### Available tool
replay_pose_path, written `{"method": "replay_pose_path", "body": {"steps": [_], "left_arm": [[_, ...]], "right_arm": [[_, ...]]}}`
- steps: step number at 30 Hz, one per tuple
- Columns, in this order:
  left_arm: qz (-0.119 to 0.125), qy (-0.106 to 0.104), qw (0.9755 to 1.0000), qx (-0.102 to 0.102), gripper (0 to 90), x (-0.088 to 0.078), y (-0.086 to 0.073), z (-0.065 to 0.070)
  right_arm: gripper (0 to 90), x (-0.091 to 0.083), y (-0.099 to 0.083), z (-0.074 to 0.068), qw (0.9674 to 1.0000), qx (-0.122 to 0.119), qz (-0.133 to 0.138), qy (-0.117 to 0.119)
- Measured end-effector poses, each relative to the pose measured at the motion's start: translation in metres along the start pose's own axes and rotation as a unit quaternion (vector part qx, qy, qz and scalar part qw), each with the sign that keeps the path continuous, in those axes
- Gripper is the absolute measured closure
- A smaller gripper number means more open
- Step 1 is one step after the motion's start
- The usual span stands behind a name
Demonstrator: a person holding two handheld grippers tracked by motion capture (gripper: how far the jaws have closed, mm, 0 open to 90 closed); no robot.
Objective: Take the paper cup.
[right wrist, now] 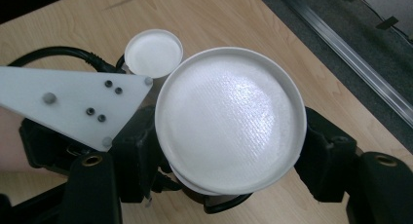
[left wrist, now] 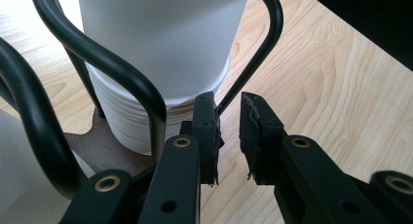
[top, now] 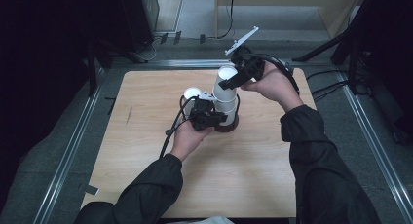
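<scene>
Wooden table (top: 146, 175), upturned cup (top: 227, 85) upright, right tongs (top: 233, 82) gripping

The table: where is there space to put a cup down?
The wooden table is bare along its near edge between the two sleeves, down its left side, and at its far left corner. It gets crowded in the far middle, where the cup stack, the small cup and both grippers bunch together.

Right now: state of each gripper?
Left gripper: shut on the black wire holder.
Right gripper: shut on the top white cup of the stack.
</scene>
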State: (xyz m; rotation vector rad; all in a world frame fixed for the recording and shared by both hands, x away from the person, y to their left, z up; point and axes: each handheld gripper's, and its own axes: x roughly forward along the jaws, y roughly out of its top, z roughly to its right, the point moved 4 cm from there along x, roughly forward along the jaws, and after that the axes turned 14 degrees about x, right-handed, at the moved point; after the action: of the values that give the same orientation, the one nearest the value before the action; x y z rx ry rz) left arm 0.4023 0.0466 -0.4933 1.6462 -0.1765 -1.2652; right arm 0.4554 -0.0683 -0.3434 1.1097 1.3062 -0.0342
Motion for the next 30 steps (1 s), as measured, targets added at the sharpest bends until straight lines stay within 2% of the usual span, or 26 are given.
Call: {"method": "replay_pose_path", "body": {"steps": [4,5,7,8,12,16,18,22,24,25,30], "left_arm": [[-0.001,-0.001,1.0,0.001,76.7,0.0,0.0,0.0],[-0.003,-0.001,1.0,-0.002,75.3,0.0,0.0,0.0],[-0.001,-0.008,0.9999,-0.007,75.0,0.001,-0.001,0.0],[0.0,-0.004,1.0,-0.007,74.5,0.0,-0.001,0.0],[0.006,-0.008,0.9999,-0.003,73.5,-0.005,0.0,0.002],[0.004,-0.013,0.9999,0.001,71.8,-0.012,-0.002,0.001],[0.007,-0.022,0.9997,-0.006,70.7,-0.015,-0.002,0.0],[0.0,-0.027,0.9995,0.013,65.4,-0.024,-0.005,0.003],[-0.006,-0.038,0.999,0.022,63.8,-0.029,-0.008,0.004],[-0.005,-0.045,0.9988,0.021,61.6,-0.031,-0.009,0.004],[-0.013,-0.071,0.997,0.028,56.9,-0.038,-0.016,0.009]], "right_arm": [[33.0,-0.012,0.004,-0.004,1.0,-0.007,0.001,-0.004],[33.0,-0.019,0.007,-0.006,1.0,-0.005,0.005,0.005],[33.0,-0.022,0.008,-0.008,0.9999,-0.001,0.009,0.01],[33.0,-0.025,0.008,-0.009,0.9999,0.001,0.009,0.008],[33.0,-0.033,0.005,-0.013,1.0,-0.004,0.002,0.007],[33.0,-0.04,-0.006,-0.014,0.9999,-0.005,-0.003,0.015],[33.0,-0.043,-0.011,-0.015,0.9999,-0.004,-0.001,0.017],[33.0,-0.05,-0.031,-0.018,0.9995,-0.021,-0.003,0.024],[33.0,-0.051,-0.035,-0.019,0.9994,-0.023,-0.003,0.026],[33.0,-0.053,-0.043,-0.02,0.9994,-0.02,-0.003,0.029],[33.0,-0.052,-0.061,-0.021,0.9992,-0.017,-0.001,0.037]]}}
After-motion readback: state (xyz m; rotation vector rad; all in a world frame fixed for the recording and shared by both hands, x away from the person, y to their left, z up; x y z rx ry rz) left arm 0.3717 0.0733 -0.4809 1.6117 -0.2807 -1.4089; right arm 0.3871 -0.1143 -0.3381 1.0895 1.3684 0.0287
